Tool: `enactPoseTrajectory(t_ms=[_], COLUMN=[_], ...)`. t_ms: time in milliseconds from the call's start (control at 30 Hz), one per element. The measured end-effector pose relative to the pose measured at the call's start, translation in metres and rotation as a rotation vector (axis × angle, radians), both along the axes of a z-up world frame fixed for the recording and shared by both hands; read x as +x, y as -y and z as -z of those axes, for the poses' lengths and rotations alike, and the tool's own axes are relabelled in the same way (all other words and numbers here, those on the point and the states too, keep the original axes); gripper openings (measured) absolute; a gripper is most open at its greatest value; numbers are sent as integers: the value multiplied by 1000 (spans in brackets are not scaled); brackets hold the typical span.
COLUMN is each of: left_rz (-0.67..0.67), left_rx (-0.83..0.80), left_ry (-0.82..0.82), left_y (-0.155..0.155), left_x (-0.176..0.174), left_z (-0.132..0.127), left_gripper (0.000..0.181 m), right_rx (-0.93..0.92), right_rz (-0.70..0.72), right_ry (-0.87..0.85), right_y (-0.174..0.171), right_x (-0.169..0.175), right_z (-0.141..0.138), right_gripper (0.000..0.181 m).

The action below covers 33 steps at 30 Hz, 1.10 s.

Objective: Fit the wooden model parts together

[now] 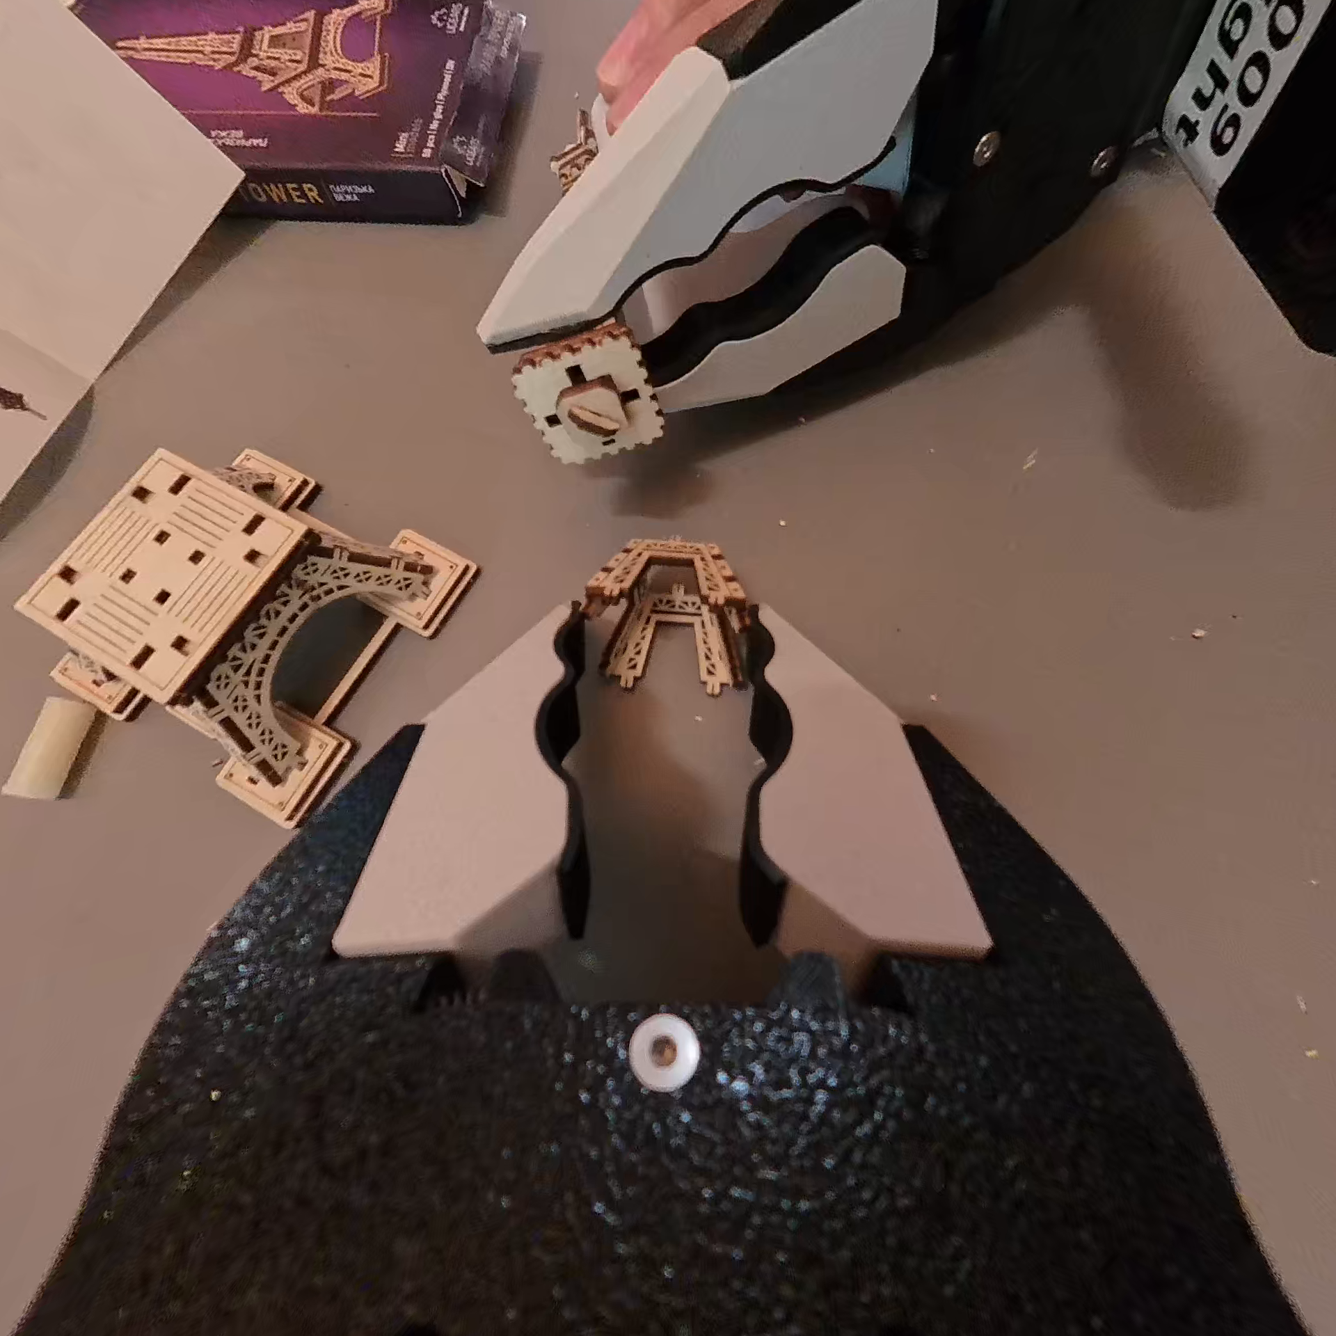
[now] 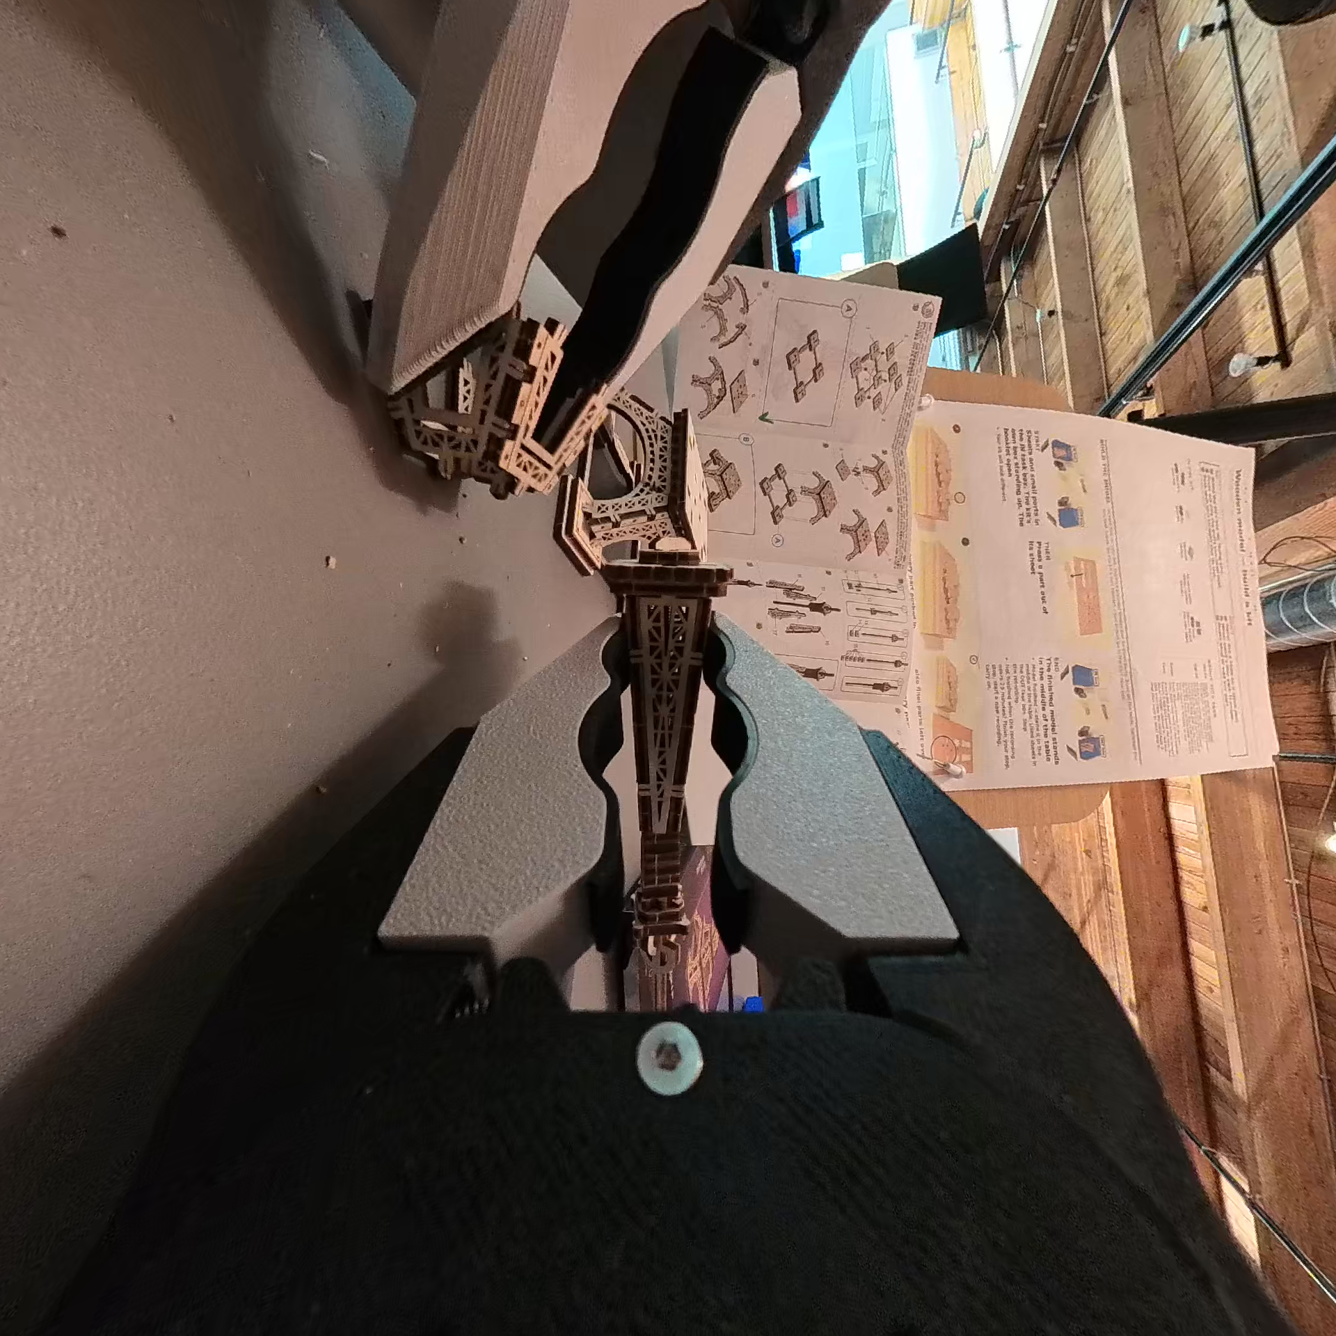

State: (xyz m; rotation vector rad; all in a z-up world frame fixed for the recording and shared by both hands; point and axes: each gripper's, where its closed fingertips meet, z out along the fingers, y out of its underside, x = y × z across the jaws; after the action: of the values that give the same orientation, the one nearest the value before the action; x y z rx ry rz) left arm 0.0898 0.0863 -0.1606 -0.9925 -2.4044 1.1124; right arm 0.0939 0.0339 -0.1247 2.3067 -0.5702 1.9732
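Right claw (image 2: 669, 651) grips tapered lattice spire (image 2: 665, 694), wide end forward.

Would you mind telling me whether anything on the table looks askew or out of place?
The arched tower base lies tipped on its side on the grey table, its slotted platform facing up and sideways rather than standing on its feet. Small wood crumbs litter the surface.

Your left gripper (image 1: 669, 636) pinches the lattice tower section (image 1: 669, 614) at its fingertips. Left of it lies the arched base (image 1: 217, 622); beyond it, your right gripper (image 1: 636, 361) clamps the spire piece (image 1: 587, 401).
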Motion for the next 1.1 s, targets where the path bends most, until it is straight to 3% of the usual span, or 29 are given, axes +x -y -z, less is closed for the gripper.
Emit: enactPoseTrajectory(t_ms=[67,700,1000,1100], left_rz=[-13,-85,-241,-257], left_rx=[-7,-39,-129,-147], left_ry=[-5,-10,-234,-234], left_y=[0,6,18,19], left_x=[1,3,8,9], left_z=[-1,-6,-48,-52], left_gripper=[47,40,39,39], right_rx=[1,-11,37,20], right_rz=[1,-4,39,41], right_ry=[-2,-1,20,25], right_y=[0,-2,4,3], right_x=[0,-2,-3,-2], right_z=[0,0,-3,-4], right_gripper=[17,17,17,17])
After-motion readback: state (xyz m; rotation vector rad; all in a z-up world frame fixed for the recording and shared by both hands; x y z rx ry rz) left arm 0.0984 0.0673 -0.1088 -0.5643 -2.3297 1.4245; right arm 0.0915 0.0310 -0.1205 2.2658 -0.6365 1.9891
